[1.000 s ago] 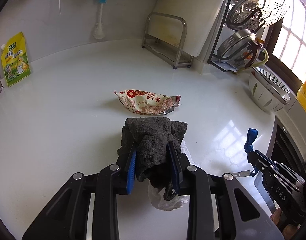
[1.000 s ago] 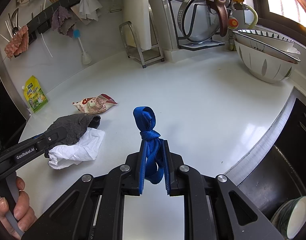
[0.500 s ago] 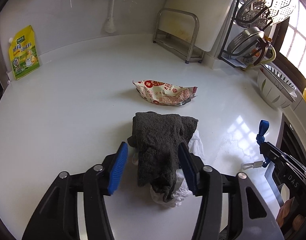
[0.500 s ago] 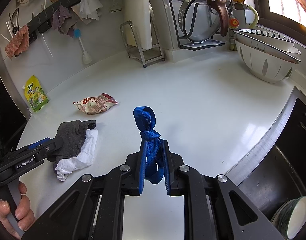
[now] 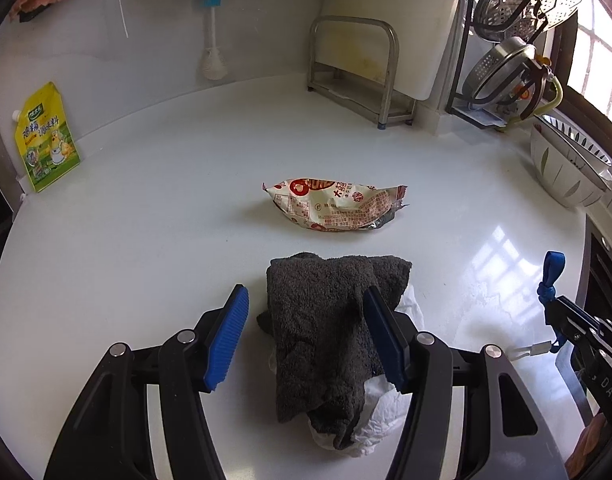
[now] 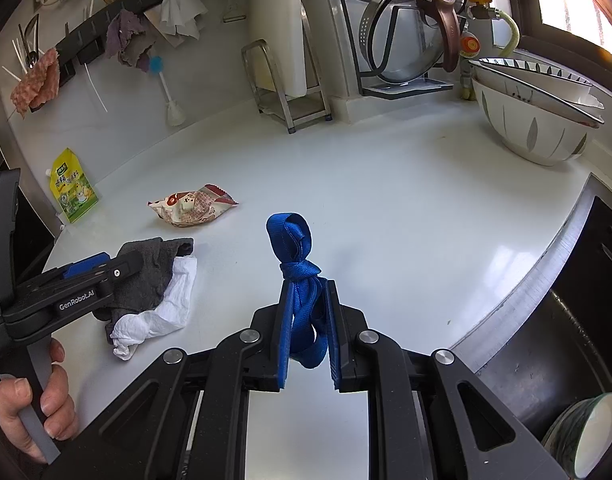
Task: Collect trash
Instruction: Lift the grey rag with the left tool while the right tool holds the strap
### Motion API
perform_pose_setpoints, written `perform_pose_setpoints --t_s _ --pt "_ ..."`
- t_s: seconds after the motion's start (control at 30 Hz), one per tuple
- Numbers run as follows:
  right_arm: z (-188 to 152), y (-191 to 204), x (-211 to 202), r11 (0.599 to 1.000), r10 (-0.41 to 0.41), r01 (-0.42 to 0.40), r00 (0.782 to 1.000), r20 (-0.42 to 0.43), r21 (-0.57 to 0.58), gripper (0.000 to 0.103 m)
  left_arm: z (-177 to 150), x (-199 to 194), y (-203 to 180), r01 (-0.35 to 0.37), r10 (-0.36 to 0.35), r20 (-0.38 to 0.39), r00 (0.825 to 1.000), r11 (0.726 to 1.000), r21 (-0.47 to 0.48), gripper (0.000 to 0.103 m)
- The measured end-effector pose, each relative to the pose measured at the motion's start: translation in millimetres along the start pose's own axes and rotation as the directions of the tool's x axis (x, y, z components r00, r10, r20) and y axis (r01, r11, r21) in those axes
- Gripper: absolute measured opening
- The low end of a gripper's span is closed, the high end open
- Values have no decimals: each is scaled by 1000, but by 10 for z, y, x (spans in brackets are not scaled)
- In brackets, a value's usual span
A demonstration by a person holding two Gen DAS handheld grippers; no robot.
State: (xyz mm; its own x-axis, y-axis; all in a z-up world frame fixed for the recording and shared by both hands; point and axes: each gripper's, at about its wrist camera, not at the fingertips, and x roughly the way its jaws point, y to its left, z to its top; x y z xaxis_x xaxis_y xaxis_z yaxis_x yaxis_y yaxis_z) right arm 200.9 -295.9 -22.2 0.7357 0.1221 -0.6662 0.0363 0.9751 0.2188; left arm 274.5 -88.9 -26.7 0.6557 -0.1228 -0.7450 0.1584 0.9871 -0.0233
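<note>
Snack wrapper (image 5: 334, 205) lies flat, long axis crosswise, torn end rightward.

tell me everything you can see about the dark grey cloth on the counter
The dark grey cloth looks like thick terry towelling, rumpled and folded over itself in a loose heap. It lies flat on the white counter, draped over a crumpled white tissue that sticks out at its near and right edges. The left tongs have just been opening and now straddle it; the right pad looks to be against its edge, the left pad stands clear. A printed snack wrapper lies just beyond, not touching it.
</note>
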Motion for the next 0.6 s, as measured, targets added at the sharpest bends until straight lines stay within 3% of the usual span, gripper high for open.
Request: perform_pose_setpoints --t_s 0.03,0.23,0.33,0.6 --pt "-3 -2 0 1000 0 0 1000 0 0 15 15 26 -10 4 -4 -6 1000 1000 3 44" --pt "0 -5 1 1000 1 -1 1000 -2 -1 15 47 37 -34 26 -26 -8 1000 1000 4 20" --pt "-1 -5 3 1000 3 -3 1000 -3 0 15 86 -35 -12 43 -43 14 999 999 -4 15" --pt "-3 -7 6 1000 3 -3 1000 -3 -1 15 221 -292 128 89 -84 87 993 995 -49 15"
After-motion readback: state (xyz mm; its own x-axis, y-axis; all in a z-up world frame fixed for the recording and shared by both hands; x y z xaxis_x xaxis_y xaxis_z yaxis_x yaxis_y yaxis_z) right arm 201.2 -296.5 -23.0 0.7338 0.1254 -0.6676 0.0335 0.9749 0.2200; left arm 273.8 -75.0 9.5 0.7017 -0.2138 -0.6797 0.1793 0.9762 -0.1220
